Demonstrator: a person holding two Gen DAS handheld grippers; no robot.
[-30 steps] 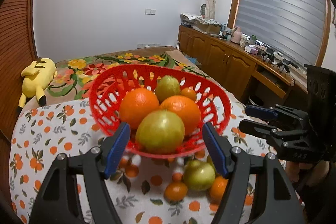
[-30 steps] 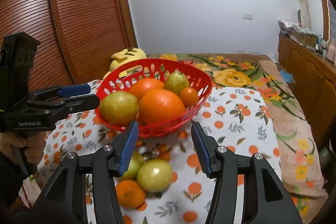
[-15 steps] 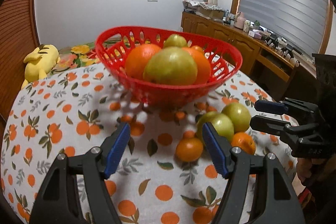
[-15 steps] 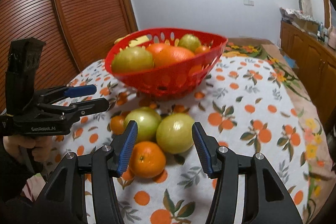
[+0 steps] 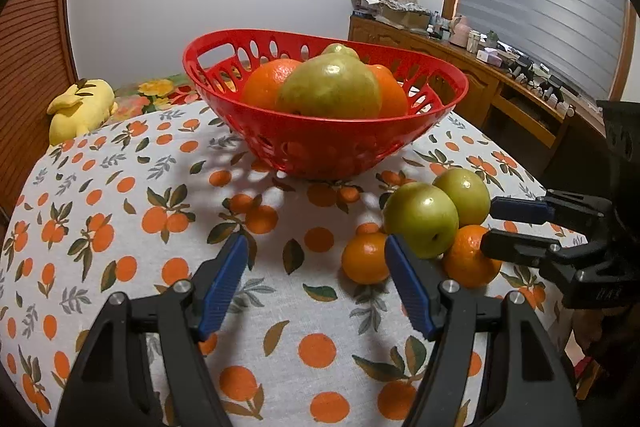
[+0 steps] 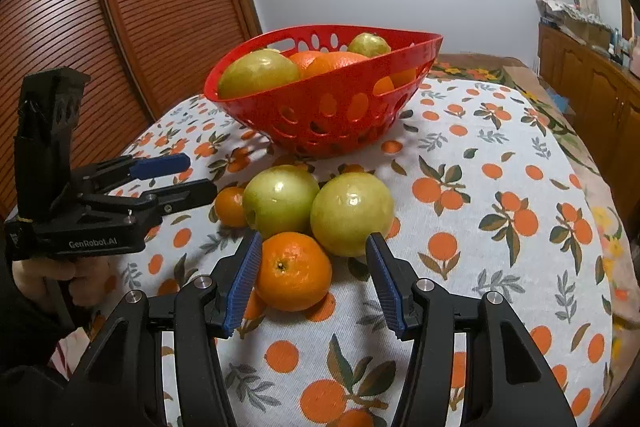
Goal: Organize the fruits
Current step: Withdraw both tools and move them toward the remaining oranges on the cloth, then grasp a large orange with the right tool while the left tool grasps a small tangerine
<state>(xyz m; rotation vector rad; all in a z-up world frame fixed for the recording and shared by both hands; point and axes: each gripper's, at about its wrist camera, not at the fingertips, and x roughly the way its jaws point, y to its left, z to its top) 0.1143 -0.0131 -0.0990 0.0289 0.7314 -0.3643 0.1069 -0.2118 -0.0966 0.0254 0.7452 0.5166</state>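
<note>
Right wrist view: the right gripper [image 6: 312,267], jaws spread wide and empty, is low over the table with the round orange mandarin [image 6: 294,270] just inside its left blue pad, at 12 o'clock from the fingertips. Touching it, two glossy green round fruits [image 6: 351,213] lie at 11 and 1 o'clock; a smaller mandarin [image 6: 231,207] lies at 10 o'clock. The perforated red plastic basket [image 6: 320,107], already holding fruit, stands beyond at 12 o'clock. The left gripper [image 5: 316,267], also wide and empty, has the cluster at its 2 o'clock; the right hand is judged nearer
</note>
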